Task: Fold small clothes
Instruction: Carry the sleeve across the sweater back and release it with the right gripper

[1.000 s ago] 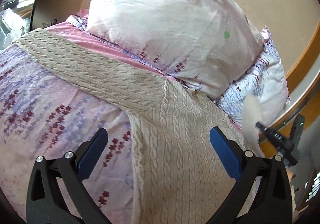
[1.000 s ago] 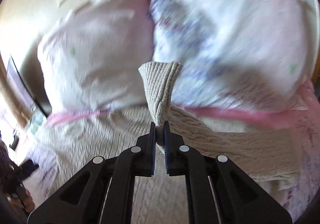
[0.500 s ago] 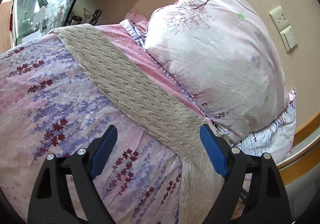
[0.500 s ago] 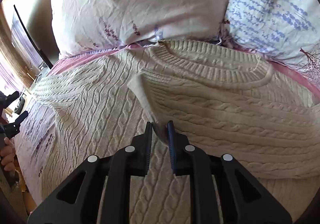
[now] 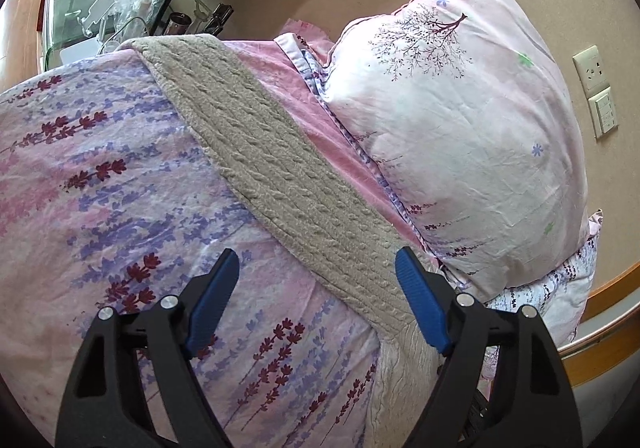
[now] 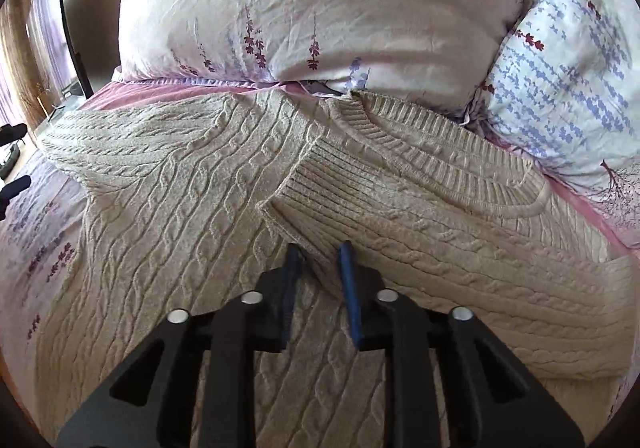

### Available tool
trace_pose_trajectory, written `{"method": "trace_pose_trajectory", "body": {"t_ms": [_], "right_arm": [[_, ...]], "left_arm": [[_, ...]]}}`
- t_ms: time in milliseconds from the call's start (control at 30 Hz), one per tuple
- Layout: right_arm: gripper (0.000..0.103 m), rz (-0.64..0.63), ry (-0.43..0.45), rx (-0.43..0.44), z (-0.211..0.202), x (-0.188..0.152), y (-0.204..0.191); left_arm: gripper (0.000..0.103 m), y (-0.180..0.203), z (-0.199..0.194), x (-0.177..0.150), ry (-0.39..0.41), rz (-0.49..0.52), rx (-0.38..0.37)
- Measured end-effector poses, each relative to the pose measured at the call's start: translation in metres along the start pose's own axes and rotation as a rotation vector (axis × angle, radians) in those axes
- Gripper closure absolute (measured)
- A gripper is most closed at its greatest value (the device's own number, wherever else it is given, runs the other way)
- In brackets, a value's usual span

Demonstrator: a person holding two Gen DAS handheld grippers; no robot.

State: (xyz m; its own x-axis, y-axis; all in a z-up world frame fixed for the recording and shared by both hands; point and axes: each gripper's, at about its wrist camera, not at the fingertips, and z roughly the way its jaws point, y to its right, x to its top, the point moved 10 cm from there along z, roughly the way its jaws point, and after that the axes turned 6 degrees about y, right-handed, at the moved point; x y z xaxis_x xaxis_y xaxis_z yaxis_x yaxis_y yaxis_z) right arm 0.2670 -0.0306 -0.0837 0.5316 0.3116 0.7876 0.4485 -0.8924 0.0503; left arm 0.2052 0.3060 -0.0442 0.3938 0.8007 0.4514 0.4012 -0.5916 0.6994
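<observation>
A beige cable-knit sweater (image 6: 168, 208) lies flat on a floral bedspread (image 5: 88, 176). Its right sleeve is folded across the chest, with the ribbed cuff (image 6: 320, 184) lying below the neckline (image 6: 440, 160). My right gripper (image 6: 322, 252) has its jaws slightly apart around the cuff's edge, loosely open. In the left wrist view the sweater's other sleeve (image 5: 272, 168) stretches diagonally away. My left gripper (image 5: 316, 276) is wide open and empty, hovering over that sleeve near the shoulder.
Two floral pillows (image 5: 460, 120) (image 6: 568, 80) lean against the wall just behind the sweater. A glass-topped side table with clutter (image 5: 100, 16) stands beyond the bed's far corner. Wall sockets (image 5: 598, 88) and a wooden bed edge (image 5: 600, 332) are at the right.
My right gripper carried the right sleeve cuff down onto the sweater's chest and its jaws have parted. My left gripper moved along the left sleeve, staying open.
</observation>
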Motion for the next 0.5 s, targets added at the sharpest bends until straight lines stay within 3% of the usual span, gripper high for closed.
{"method": "trace_pose_trajectory", "body": {"t_ms": [167,267,333,367,433,500], "right_arm": [[0.094,0.123,0.051,0.078,-0.016,0.013,0.009],[0.092,0.152,-0.049,0.116,0.002,0.001,0.002],[0.078,0.160,-0.052,0.144,0.002,0.000,-0.001],[0.058,0.174,-0.062,0.179,0.001,0.001,-0.005],[0.039,0.228,-0.075,0.260,-0.005,0.003,-0.012],[0.039,0.220,-0.041,0.245,-0.013,0.007,-0.013]], "left_arm": [[0.024,0.009,0.004,-0.008,-0.026,0.020,-0.021],[0.024,0.009,0.010,-0.013,-0.039,0.010,-0.016],[0.024,0.005,0.013,-0.013,-0.045,-0.020,-0.014],[0.024,0.003,0.013,-0.012,-0.043,-0.033,-0.012],[0.024,-0.002,0.012,-0.009,-0.036,-0.048,-0.002],[0.024,-0.003,0.011,-0.008,-0.035,-0.051,-0.005]]}}
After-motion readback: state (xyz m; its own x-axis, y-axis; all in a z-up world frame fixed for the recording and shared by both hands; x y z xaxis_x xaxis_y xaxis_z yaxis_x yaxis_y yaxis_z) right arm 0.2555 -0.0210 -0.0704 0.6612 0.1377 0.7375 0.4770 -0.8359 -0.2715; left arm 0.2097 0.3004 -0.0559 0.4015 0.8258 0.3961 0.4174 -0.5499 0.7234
